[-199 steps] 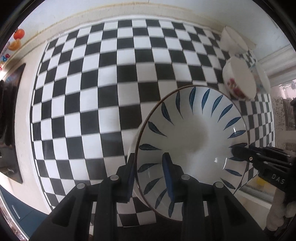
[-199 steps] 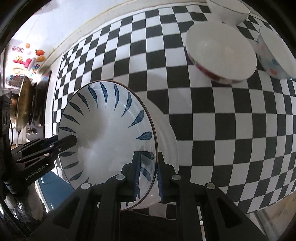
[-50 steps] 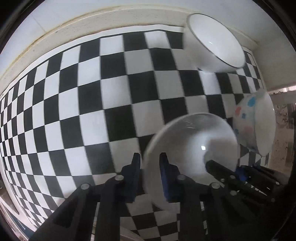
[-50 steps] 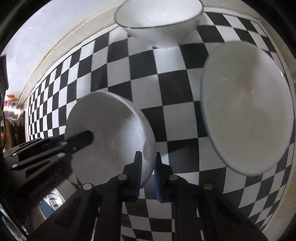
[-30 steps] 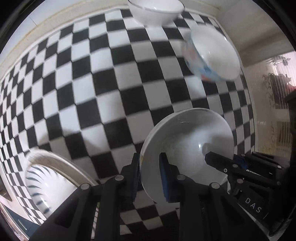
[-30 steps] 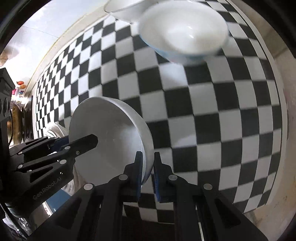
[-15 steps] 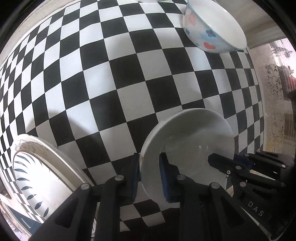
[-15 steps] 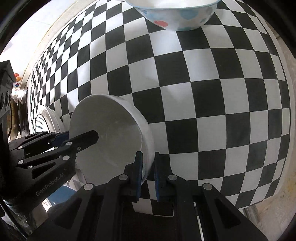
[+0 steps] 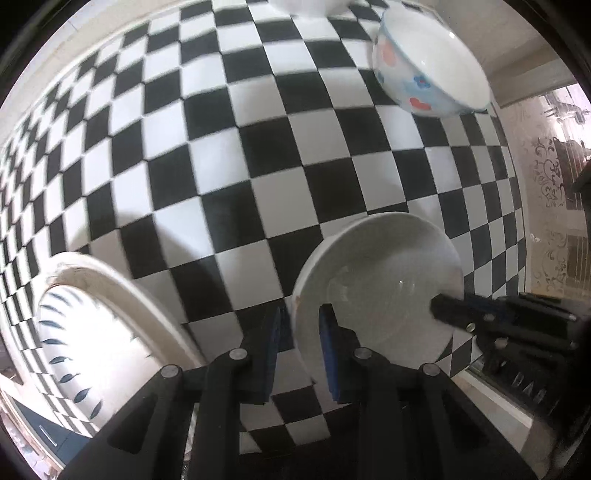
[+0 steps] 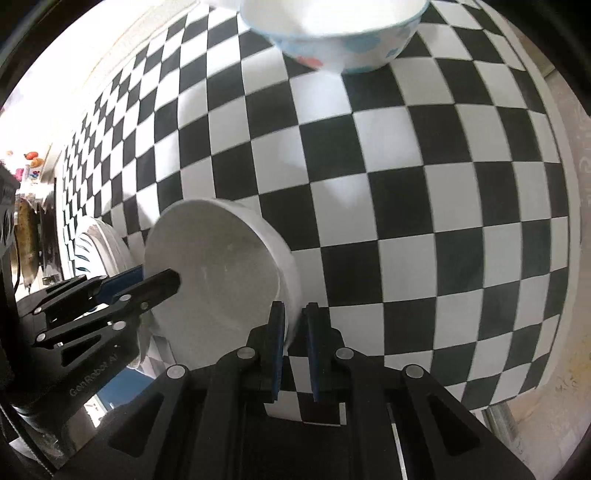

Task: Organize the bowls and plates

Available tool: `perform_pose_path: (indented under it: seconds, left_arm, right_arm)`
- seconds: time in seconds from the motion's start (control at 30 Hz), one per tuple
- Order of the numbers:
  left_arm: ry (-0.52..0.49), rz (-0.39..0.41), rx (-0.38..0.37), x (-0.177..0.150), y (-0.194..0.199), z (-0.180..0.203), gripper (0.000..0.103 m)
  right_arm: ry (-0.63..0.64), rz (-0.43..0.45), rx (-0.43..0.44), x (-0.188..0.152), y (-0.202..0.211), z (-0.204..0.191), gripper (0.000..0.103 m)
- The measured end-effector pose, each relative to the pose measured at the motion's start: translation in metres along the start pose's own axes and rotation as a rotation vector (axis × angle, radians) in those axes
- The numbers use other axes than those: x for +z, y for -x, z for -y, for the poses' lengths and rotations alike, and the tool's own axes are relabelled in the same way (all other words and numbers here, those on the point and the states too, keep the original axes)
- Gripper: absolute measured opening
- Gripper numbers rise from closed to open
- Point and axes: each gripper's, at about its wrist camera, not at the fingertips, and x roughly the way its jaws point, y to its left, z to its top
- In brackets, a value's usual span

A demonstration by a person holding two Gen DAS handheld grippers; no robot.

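Observation:
Both grippers hold one plain white bowl above the checkered tabletop. My left gripper is shut on its near rim, and my right gripper is shut on the opposite rim; the bowl also shows in the right wrist view. The right gripper shows in the left wrist view on the bowl's far rim. A blue-leaf plate lies at the lower left on the table. A bowl with red and blue flowers stands at the far right.
The black-and-white checkered table ends at a right edge and a back wall. Another white bowl peeks in at the top edge. Kitchen clutter lies far left.
Both grippers have carried the white bowl back and leftward, away from the flowered bowl and toward the blue-leaf plate, which now shows larger at the lower left.

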Motion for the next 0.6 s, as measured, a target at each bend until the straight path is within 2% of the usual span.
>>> perform_pose_path:
  seconds: [0.17, 0.2, 0.27, 0.3, 0.33, 0.4, 0.53, 0.6]
  left_arm:
    - [-0.016, 0.09, 0.023, -0.007, 0.037, 0.004, 0.02]
    - [-0.017, 0.116, 0.02, -0.005, 0.047, 0.006, 0.021]
    - [-0.015, 0.142, 0.004, 0.003, 0.058, 0.008, 0.029]
    - [-0.008, 0.161, -0.017, 0.013, 0.064, 0.01, 0.029]
    - [0.006, 0.176, -0.028, 0.023, 0.067, 0.01, 0.029]
    - [0.036, 0.18, -0.05, 0.045, 0.067, 0.008, 0.029]
    - [0.1, 0.148, -0.108, 0.097, 0.058, 0.003, 0.029]
    - [0.131, 0.145, -0.126, 0.117, 0.057, -0.001, 0.029]
  right_arm:
    - [-0.012, 0.066, 0.016, -0.003, 0.04, 0.01, 0.014]
    - [-0.024, 0.087, 0.032, -0.001, 0.05, 0.014, 0.018]
    - [-0.044, 0.125, 0.052, 0.005, 0.068, 0.023, 0.035]
    - [-0.052, 0.149, 0.054, 0.011, 0.076, 0.029, 0.051]
    - [-0.055, 0.164, 0.051, 0.015, 0.081, 0.031, 0.061]
    - [-0.072, 0.217, 0.031, 0.033, 0.094, 0.042, 0.062]
    - [-0.112, 0.249, 0.027, 0.07, 0.102, 0.062, 0.062]
    - [-0.118, 0.262, 0.059, 0.09, 0.107, 0.068, 0.062]
